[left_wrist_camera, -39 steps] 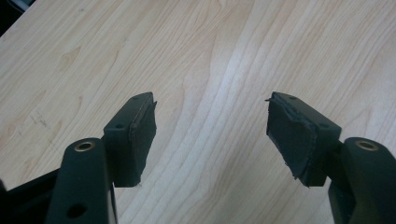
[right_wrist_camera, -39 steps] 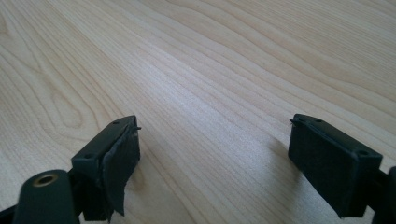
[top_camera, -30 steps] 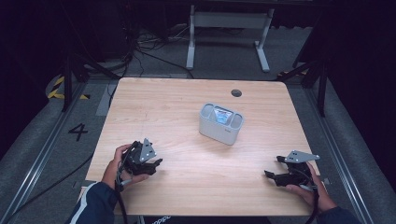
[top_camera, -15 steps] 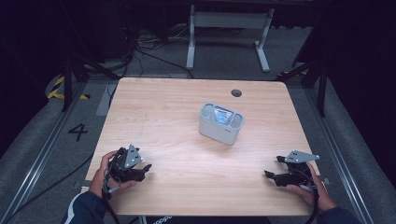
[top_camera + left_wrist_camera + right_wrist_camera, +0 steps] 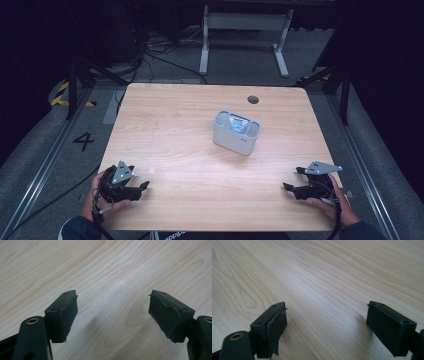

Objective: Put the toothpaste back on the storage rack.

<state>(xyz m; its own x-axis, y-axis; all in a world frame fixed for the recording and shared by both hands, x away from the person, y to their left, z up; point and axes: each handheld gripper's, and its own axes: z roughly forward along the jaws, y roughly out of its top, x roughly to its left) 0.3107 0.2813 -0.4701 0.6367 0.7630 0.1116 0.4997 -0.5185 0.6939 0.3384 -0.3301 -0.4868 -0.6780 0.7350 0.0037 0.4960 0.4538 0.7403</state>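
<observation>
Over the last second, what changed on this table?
The left claw drew back toward the table's near left corner, its jaws opening further with nothing between them. The right claw and the grey container stayed where they were.

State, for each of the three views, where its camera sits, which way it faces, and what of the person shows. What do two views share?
High view: above the near edge, facing forward and down on the table, grey holder, both hands.
Left gripper view: on the left hand-held gripper, facing bare wood.
Right gripper view: on the right hand-held gripper, likewise.
Shared: open jaws over wood grain.
</observation>
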